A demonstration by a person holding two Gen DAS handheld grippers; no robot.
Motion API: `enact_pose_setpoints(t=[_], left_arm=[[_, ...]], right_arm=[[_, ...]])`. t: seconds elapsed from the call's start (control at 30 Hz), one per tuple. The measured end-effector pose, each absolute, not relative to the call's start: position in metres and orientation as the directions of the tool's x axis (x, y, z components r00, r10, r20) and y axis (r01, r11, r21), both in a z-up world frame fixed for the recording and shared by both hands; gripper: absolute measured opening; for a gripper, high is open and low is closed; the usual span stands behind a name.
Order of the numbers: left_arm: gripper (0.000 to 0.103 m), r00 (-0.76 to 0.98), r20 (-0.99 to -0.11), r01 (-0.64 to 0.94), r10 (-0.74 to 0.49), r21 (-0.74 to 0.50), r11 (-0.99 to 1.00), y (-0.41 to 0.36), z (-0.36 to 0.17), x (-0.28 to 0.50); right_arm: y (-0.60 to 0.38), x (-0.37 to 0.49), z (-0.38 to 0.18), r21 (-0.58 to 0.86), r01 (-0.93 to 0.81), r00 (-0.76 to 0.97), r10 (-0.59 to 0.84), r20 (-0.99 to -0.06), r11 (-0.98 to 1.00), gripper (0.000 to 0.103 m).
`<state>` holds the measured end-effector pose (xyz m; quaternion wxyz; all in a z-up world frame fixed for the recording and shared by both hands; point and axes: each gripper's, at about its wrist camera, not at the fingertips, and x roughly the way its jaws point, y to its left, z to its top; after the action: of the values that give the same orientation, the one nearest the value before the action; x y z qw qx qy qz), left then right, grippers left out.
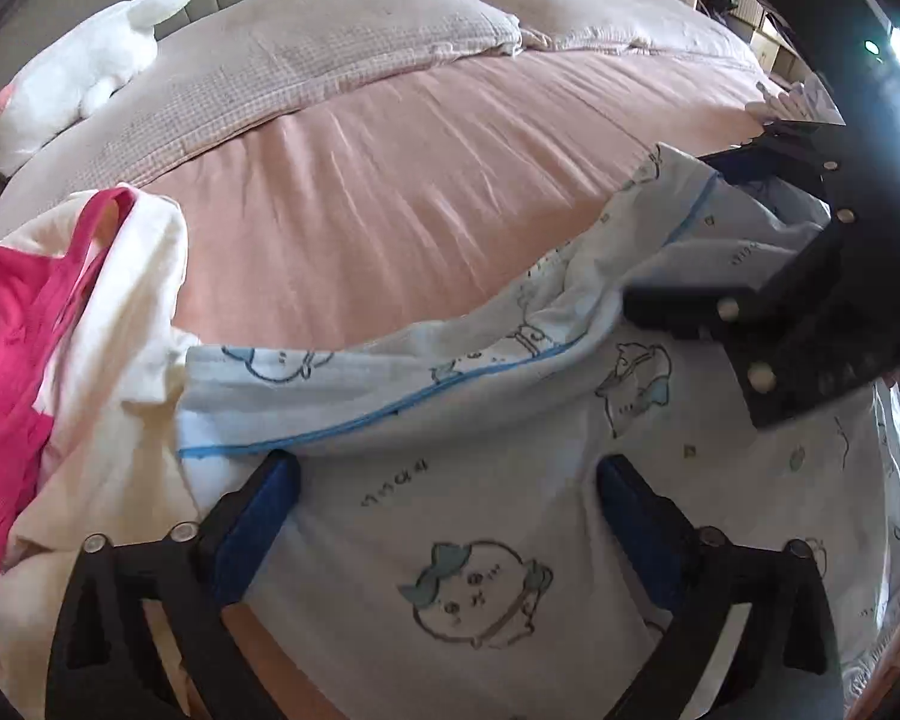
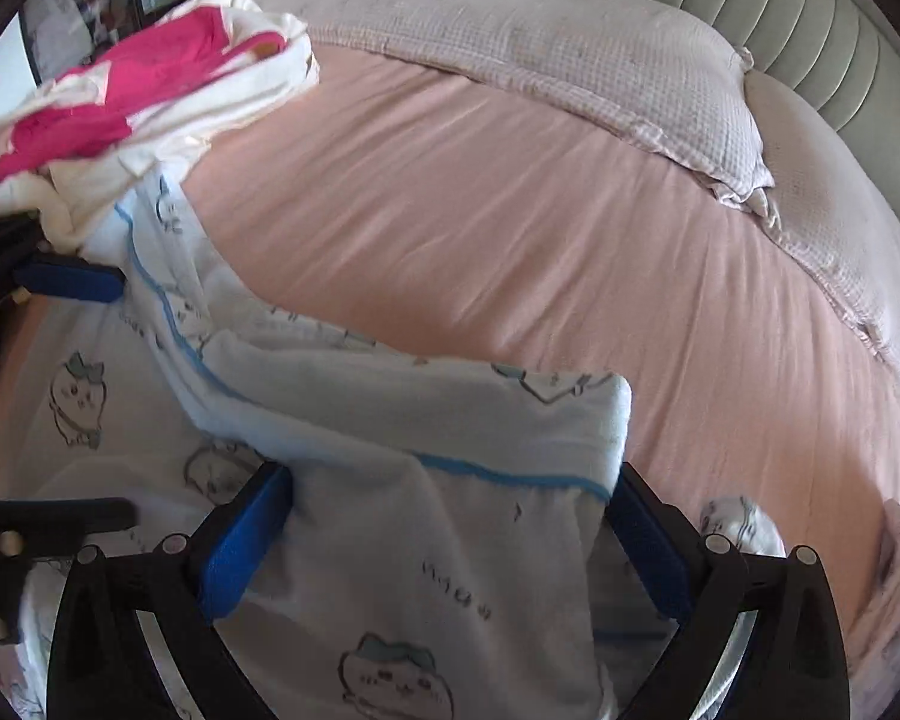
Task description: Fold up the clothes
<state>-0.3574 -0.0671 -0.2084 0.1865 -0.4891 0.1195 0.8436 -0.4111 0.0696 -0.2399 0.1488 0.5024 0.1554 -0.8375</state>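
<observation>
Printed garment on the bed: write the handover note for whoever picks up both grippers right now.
Left gripper: open, over the printed garment, pads not pressing it.
Right gripper: open, astride a folded-over flap with blue trim.
The garment lies on the pink sheet; a pink-and-cream pile of clothes sits to its left.
Done: one flap turned over.
Left: finish this fold, then the pile.

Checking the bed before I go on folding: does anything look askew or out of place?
The printed garment lies bunched, its blue-trimmed edge folded over crookedly rather than flat. A pink and white pile sits crumpled beside it, touching its corner. The sheet and pillows look tidy.
</observation>
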Motion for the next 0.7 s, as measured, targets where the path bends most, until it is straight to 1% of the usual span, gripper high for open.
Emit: enact_pose_setpoints(t=[0.1,0.13,0.23,0.27,0.3,0.33,0.4,0.47,0.5,0.53,0.57,0.6,0.67,0.7], left_arm=[[0.103,-0.521,-0.839,-0.338,0.155,0.037,-0.94,-0.074,-0.195,-0.365],[0.103,-0.536,-0.828,-0.318,0.165,0.017,-0.948,-0.08,-0.189,-0.366],[0.103,-0.501,-0.824,-0.295,0.265,-0.125,-0.947,-0.101,-0.179,-0.371],[0.103,-0.494,-0.829,-0.291,0.261,-0.126,-0.948,-0.103,-0.181,-0.372],[0.103,-0.485,-0.842,-0.287,0.234,-0.099,-0.953,-0.102,-0.187,-0.373],[0.103,-0.483,-0.854,-0.277,0.195,-0.063,-0.959,-0.1,-0.193,-0.375],[0.103,-0.499,-0.864,-0.23,0.071,0.053,-0.972,-0.092,-0.204,-0.381],[0.103,-0.552,-0.833,-0.153,-0.035,0.142,-0.978,-0.089,-0.203,-0.384],[0.103,-0.584,-0.808,-0.104,-0.077,0.168,-0.98,-0.092,-0.196,-0.385],[0.103,-0.608,-0.79,-0.074,-0.08,0.156,-0.985,-0.098,-0.189,-0.385],[0.103,-0.613,-0.789,-0.073,-0.038,0.105,-0.992,-0.104,-0.183,-0.383],[0.103,-0.591,-0.806,-0.1,0.036,0.029,-0.995,-0.108,-0.18,-0.382],[0.103,-0.544,-0.82,-0.158,0.177,-0.107,-0.982,-0.112,-0.175,-0.377],[0.103,-0.526,-0.82,-0.211,0.227,-0.132,-0.968,-0.103,-0.174,-0.37]], right_arm=[[0.085,-0.423,-0.228,-0.109,0.289,-0.513,-0.058,-0.856,-0.951,0.102],[0.089,-0.423,-0.223,-0.107,0.265,-0.53,-0.052,-0.846,-0.958,0.102],[0.1,-0.414,-0.203,-0.112,0.233,-0.582,-0.046,-0.812,-0.966,0.102],[0.103,-0.413,-0.2,-0.085,0.252,-0.569,-0.077,-0.819,-0.964,0.102],[0.105,-0.413,-0.199,-0.041,0.283,-0.535,-0.122,-0.836,-0.958,0.102],[0.101,-0.415,-0.204,-0.046,0.312,-0.505,-0.124,-0.854,-0.949,0.102],[0.085,-0.421,-0.22,-0.128,0.373,-0.453,-0.06,-0.889,-0.919,0.102],[0.081,-0.431,-0.225,-0.153,0.359,-0.47,-0.037,-0.882,-0.921,0.102],[0.08,-0.436,-0.226,-0.158,0.342,-0.487,-0.031,-0.873,-0.926,0.102],[0.079,-0.441,-0.226,-0.163,0.324,-0.504,-0.024,-0.864,-0.932,0.102],[0.084,-0.444,-0.219,-0.15,0.279,-0.526,-0.02,-0.85,-0.948,0.102],[0.096,-0.442,-0.206,-0.084,0.241,-0.542,-0.062,-0.838,-0.967,0.102],[0.123,-0.433,-0.181,0.109,0.221,-0.54,-0.214,-0.814,-0.969,0.102],[0.138,-0.427,-0.175,0.146,0.221,-0.526,-0.244,-0.815,-0.964,0.102]])
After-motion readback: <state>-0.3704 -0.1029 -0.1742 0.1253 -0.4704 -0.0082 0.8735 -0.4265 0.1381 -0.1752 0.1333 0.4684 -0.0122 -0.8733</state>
